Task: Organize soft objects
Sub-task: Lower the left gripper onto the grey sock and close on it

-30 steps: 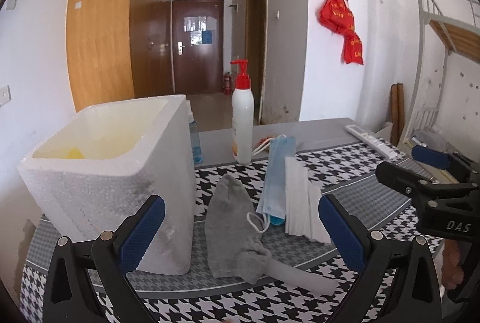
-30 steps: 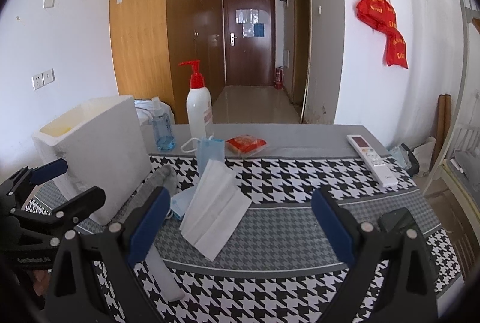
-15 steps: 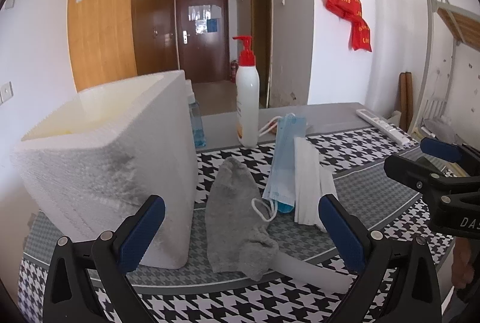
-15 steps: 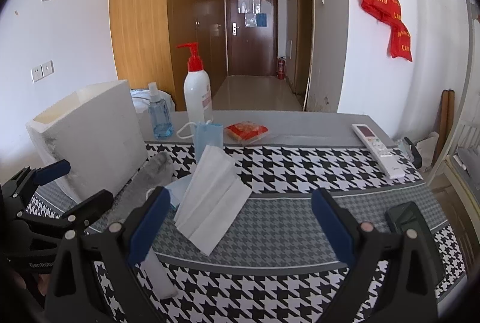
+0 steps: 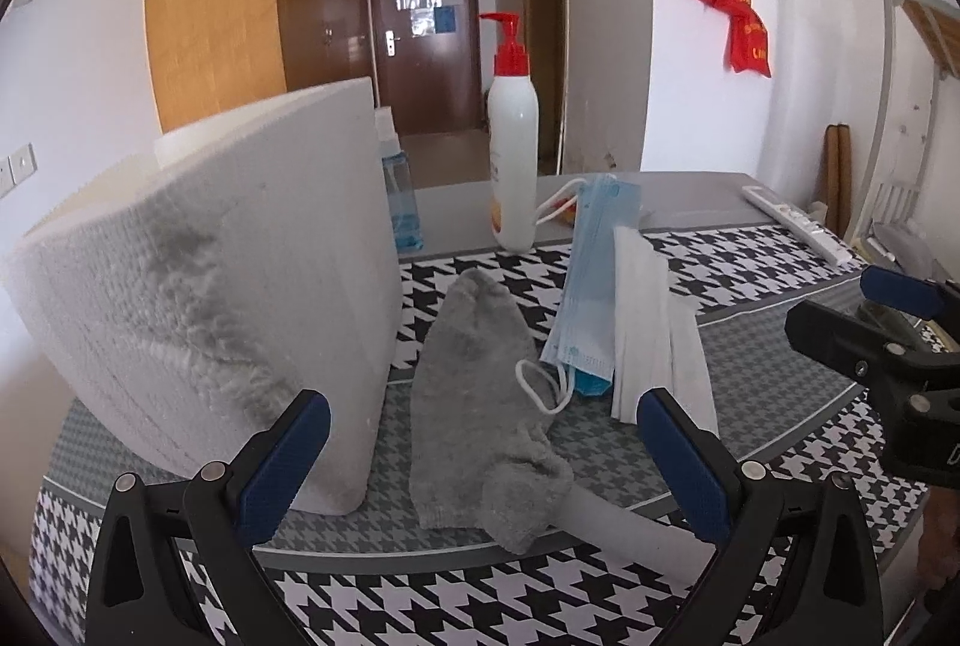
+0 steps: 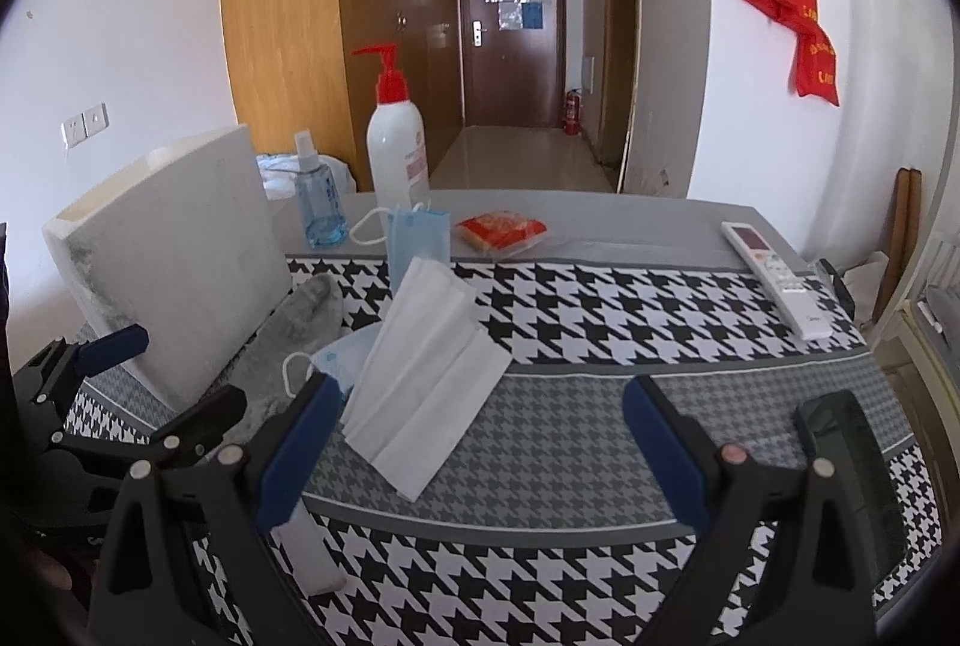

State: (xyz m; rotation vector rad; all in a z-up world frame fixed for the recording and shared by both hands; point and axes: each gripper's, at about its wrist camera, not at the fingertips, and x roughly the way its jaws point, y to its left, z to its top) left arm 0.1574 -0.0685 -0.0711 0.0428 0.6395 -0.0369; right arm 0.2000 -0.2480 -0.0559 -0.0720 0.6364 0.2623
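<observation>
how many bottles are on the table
2. A tall white pump bottle with a red top stands at the table's far edge; a small blue spray bottle stands to its left, behind the foam box.

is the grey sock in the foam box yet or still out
Out: the grey sock lies flat on the tablecloth beside the foam box.

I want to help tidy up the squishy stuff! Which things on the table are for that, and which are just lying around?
For the job:
grey fabric sock
blue pleated face masks
white pleated face masks
white foam box, probably where they go

Just lying about:
white pump bottle with red top
small clear blue spray bottle
red snack packet
white remote control
dark phone
</observation>
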